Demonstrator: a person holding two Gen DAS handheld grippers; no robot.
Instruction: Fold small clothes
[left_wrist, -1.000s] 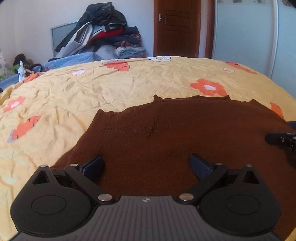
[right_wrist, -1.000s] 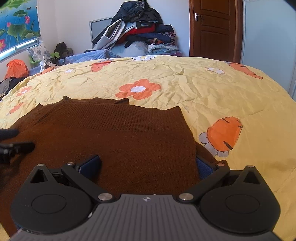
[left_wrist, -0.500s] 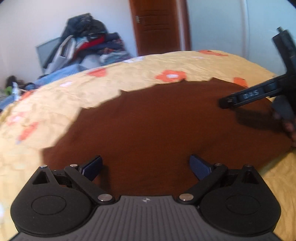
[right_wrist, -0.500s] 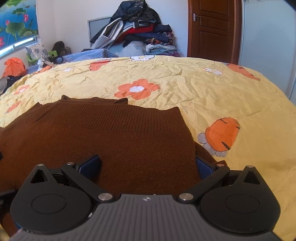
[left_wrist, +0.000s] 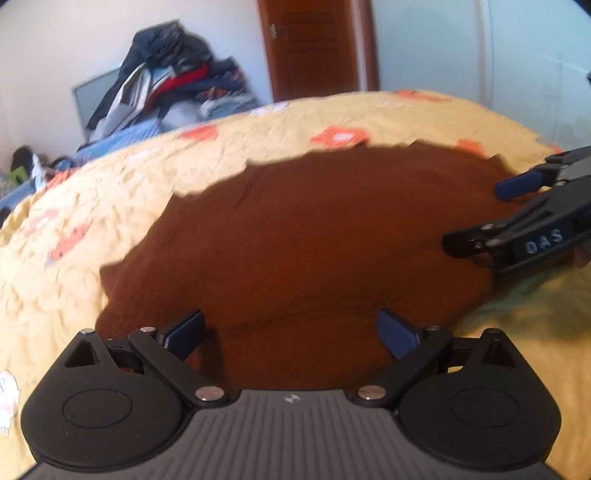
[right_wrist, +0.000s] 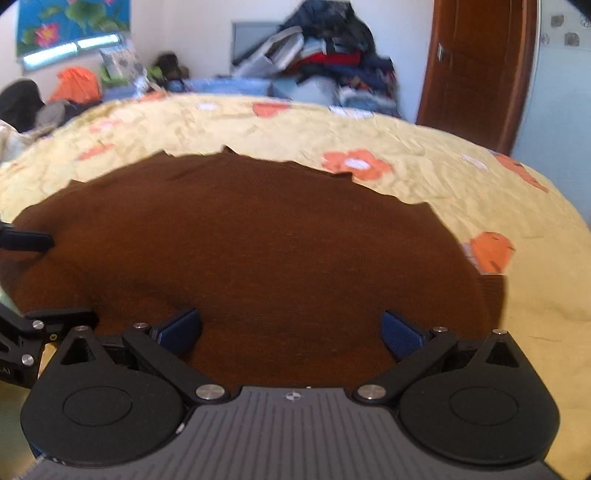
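Here, both sets of jaws are standing wide apart and gripping nothing: the left gripper is hovering over the near edge of the dark brown knitted sweater, its blue pads either side of bare knit, and the right gripper is doing the same from its own side. The sweater is lying spread flat on the yellow bedsheet with orange flowers, its ribbed edges toward the far side of the bed. In the left view, the right gripper is reaching in over the sweater's right side. Beyond the bed, a heaped pile of mixed clothes is sitting by the wall near a brown wooden door. Both views are blurring, so a hurried pinch is likely risking trouble: the pads may be catching only the top layer, or snagging the sheet beneath, and the fold would be coming out skewed.
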